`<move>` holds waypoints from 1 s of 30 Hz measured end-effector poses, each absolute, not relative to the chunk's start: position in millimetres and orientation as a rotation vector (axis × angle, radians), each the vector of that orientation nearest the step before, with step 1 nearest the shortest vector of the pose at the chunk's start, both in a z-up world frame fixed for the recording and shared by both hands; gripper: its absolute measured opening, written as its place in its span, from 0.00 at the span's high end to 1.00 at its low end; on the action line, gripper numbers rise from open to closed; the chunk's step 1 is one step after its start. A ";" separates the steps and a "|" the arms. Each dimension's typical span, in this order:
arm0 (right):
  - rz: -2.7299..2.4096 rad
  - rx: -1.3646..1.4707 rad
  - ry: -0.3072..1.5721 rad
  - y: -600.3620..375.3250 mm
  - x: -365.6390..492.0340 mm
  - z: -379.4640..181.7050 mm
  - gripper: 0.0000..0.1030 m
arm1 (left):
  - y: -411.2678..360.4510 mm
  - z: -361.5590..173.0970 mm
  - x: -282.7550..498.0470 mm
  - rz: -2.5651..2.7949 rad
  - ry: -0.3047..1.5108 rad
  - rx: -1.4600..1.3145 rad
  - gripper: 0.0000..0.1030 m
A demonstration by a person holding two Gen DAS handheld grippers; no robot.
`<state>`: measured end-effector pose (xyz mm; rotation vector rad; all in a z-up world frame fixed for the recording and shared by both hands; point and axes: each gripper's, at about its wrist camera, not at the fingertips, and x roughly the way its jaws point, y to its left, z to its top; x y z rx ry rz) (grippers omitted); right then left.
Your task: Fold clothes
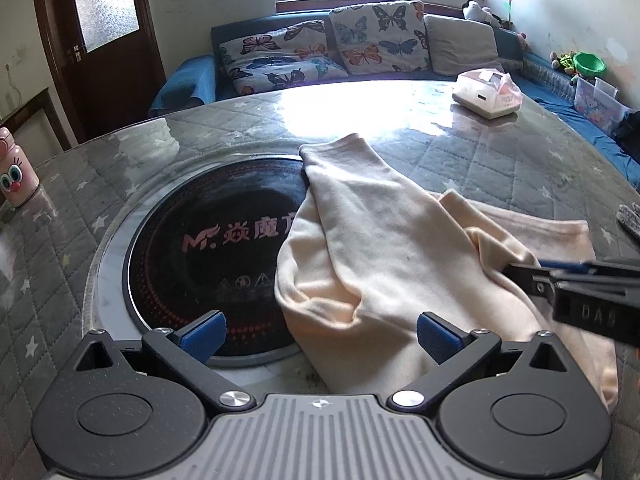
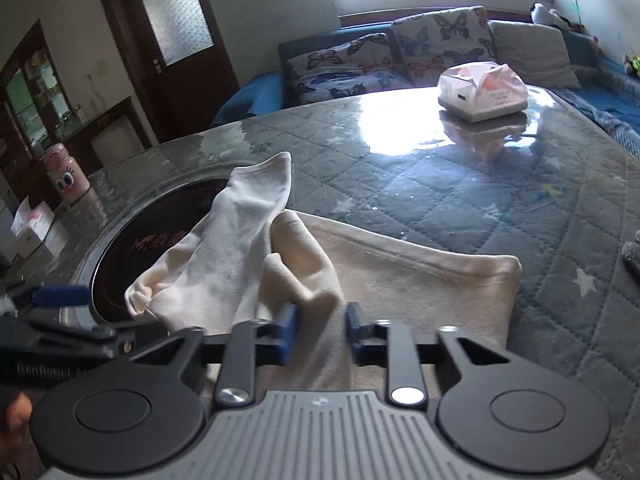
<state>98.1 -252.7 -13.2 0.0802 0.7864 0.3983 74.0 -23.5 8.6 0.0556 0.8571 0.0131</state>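
A cream long-sleeved garment (image 1: pixel 380 248) (image 2: pixel 420 280) lies crumpled on the quilted, glass-topped table (image 1: pixel 500 160). One sleeve (image 1: pixel 340 160) (image 2: pixel 256 192) stretches away over the edge of the round black cooktop. My left gripper (image 1: pixel 320 336) is open and wide, low over the garment's near left edge, with one pad above the cooktop and the other above the cloth. My right gripper (image 2: pixel 320 326) is shut on a raised fold of the garment. In the left wrist view the right gripper (image 1: pixel 508 270) comes in from the right edge and pinches that fold.
A round black cooktop (image 1: pixel 208 240) is set into the table at the left. A tissue pack (image 1: pixel 486 94) sits far back on the right, a pink cartoon bottle (image 1: pixel 16 176) at the left edge, a grey knitted item (image 1: pixel 630 218) at the right edge. A sofa with butterfly cushions (image 1: pixel 360 40) stands behind.
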 end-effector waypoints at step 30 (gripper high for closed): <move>0.118 0.074 0.627 -317.7 15.7 10.8 0.13 | -100.1 -12.4 116.2 -0.170 0.870 0.210 0.07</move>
